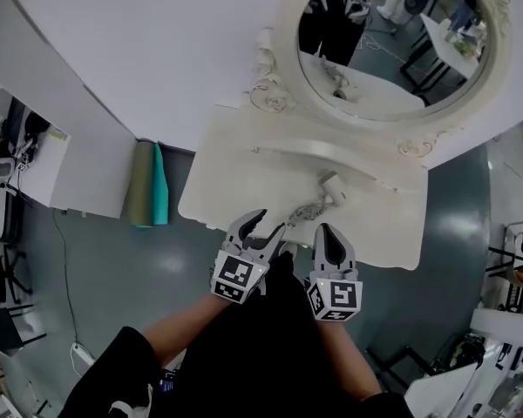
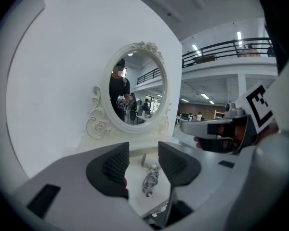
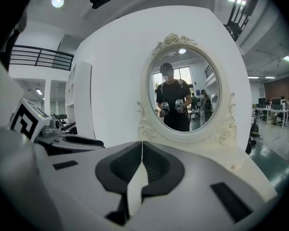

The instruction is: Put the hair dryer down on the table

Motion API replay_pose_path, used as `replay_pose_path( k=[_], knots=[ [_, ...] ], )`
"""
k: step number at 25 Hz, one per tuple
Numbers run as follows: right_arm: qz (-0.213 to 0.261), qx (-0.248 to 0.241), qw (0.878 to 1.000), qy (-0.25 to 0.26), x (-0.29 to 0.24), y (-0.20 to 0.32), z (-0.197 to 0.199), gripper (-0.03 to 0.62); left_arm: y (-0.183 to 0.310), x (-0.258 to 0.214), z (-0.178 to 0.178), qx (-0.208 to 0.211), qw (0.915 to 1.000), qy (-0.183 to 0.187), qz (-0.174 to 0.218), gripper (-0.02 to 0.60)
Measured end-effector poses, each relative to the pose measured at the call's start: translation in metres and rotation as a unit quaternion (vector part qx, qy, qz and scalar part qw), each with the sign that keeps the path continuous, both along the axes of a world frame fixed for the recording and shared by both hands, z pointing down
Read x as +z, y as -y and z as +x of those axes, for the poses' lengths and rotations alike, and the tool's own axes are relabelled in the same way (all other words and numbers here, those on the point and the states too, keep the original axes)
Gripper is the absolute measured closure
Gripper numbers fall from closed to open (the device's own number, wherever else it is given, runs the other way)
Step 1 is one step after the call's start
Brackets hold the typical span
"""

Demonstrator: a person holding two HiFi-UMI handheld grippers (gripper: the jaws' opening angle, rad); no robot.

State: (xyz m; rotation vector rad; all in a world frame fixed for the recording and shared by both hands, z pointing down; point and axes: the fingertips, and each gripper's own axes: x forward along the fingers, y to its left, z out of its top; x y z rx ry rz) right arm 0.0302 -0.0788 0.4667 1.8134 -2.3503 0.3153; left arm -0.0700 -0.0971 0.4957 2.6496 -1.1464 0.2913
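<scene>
A small white hair dryer [image 1: 333, 186] lies on the cream vanity table [image 1: 231, 168], and its bundled cord [image 1: 303, 209] trails toward the front edge. My left gripper [image 1: 260, 228] hovers over that edge, just short of the cord. It is open, with nothing between its fingers. In the left gripper view the dryer [image 2: 146, 160] and cord [image 2: 151, 179] show through the gap of the left gripper [image 2: 143, 154], lying farther off on the tabletop. My right gripper [image 1: 329, 235] is beside it on the right, shut and empty. The right gripper [image 3: 142, 154] has its tips touching.
An oval mirror [image 1: 392, 42] in an ornate white frame stands at the back of the table and reflects the person and both grippers. Rolled green and teal mats [image 1: 146, 185] stand on the floor left of the table. White wall panels rise behind.
</scene>
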Motion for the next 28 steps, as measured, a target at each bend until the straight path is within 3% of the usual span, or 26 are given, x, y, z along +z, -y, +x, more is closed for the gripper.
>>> replay_pose_path(
  k=[11, 28],
  knots=[
    [0.020, -0.022, 0.999, -0.017, -0.017, -0.012, -0.044, 0.575, -0.027, -0.044, -0.035, -0.053, 0.9961, -0.047, 0.053, 0.564],
    [0.032, -0.006, 0.999, -0.038, -0.021, -0.037, -0.042, 0.576, -0.045, -0.056, -0.019, -0.036, 0.9960, -0.046, 0.068, 0.566]
  ],
)
